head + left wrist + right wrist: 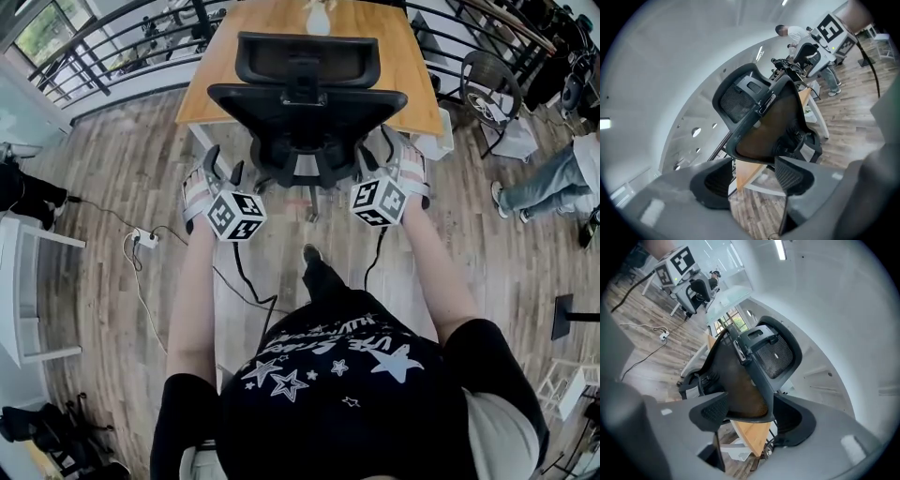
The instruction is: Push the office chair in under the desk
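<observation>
The black office chair (307, 112) stands with its back to me, seat toward the wooden desk (394, 66). My left gripper (223, 169) is just left of the backrest's lower corner and is open. In the left gripper view the left gripper (752, 180) has nothing between its pads, and the chair (764, 122) lies just beyond them. My right gripper (375, 157) is at the backrest's right edge. In the right gripper view the right gripper (750, 413) is open around the edge of the backrest (740, 380), with no pad seen pressing on it.
A white vase (319, 19) stands on the desk. A power strip (145, 239) with cables lies on the wood floor at left. Another chair (487, 89) and a person's legs (539, 183) are at right. A railing (103, 52) runs behind the desk.
</observation>
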{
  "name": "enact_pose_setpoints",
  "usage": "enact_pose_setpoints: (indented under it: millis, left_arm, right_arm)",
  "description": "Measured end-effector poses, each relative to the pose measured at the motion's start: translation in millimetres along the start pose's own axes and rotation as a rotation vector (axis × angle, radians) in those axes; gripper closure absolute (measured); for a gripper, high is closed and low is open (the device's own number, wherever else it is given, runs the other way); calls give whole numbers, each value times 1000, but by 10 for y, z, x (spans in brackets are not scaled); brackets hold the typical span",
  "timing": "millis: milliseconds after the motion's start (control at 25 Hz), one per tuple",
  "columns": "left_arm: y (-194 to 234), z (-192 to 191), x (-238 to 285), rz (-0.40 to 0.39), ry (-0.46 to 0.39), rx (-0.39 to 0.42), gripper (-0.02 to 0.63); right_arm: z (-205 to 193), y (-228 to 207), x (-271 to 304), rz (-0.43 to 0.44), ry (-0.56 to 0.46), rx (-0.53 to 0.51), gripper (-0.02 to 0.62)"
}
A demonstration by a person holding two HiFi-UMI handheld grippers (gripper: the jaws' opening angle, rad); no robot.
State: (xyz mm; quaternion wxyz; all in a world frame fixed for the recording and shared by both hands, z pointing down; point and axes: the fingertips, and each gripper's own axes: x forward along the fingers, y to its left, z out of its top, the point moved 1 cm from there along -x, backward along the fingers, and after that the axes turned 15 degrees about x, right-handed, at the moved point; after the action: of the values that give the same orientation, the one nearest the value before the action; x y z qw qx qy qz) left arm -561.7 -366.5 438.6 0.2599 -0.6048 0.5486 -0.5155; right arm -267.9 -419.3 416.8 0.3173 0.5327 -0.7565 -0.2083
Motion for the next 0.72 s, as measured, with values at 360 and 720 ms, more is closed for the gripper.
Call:
enact_pose_setpoints:
  millis: [360,720]
  left_arm:
    - [-315,278,-766,-12,-135,-177,372]
    - [-491,437,-1099,42,-174,-317,459]
  right_arm:
    - [23,315,-646,104,-32,208,380]
    - [67,401,-765,220,-102,316,512]
